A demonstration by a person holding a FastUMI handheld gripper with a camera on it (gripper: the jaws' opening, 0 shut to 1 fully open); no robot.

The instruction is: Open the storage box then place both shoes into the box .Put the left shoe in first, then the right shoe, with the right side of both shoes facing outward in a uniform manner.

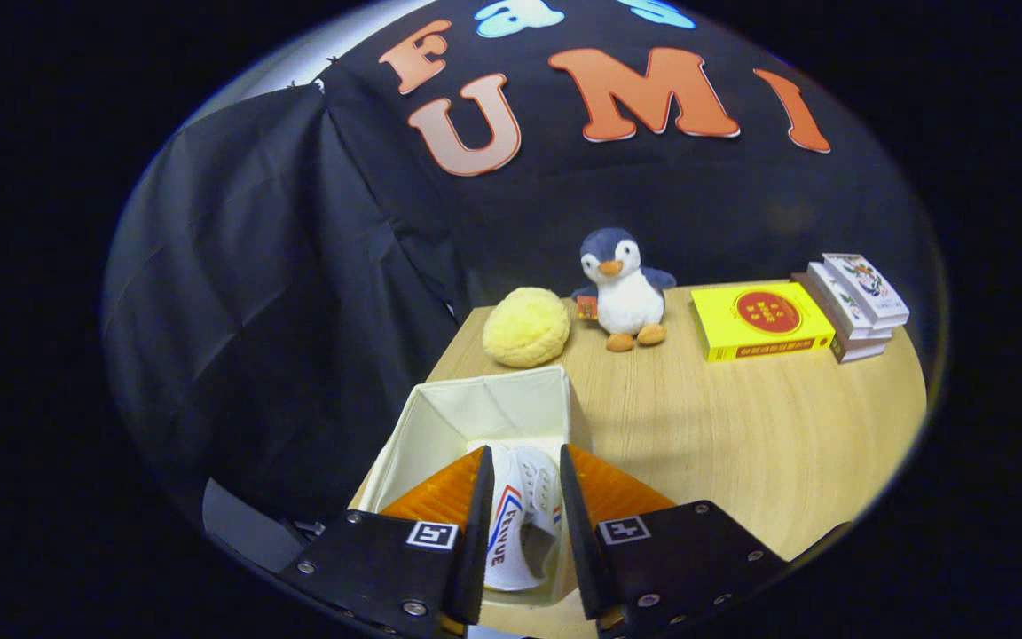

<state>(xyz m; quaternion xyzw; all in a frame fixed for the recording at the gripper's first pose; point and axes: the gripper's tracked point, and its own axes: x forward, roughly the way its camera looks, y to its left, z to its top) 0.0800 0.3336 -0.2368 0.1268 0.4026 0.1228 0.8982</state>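
One white shoe (522,519) clamped between the tongs (522,461), over the open storage box (440,426). Near left on the bench (742,444).

Seen a light wooden table (742,435), carrying near its left edge an open white storage box (440,426), just beyond it a yellow round plush (526,327), then a plush penguin (623,293), a yellow box (761,319) and, beside it, stacked small books (857,302), with the gripper (522,497) fingers parted around a white shoe (520,524) over the box.
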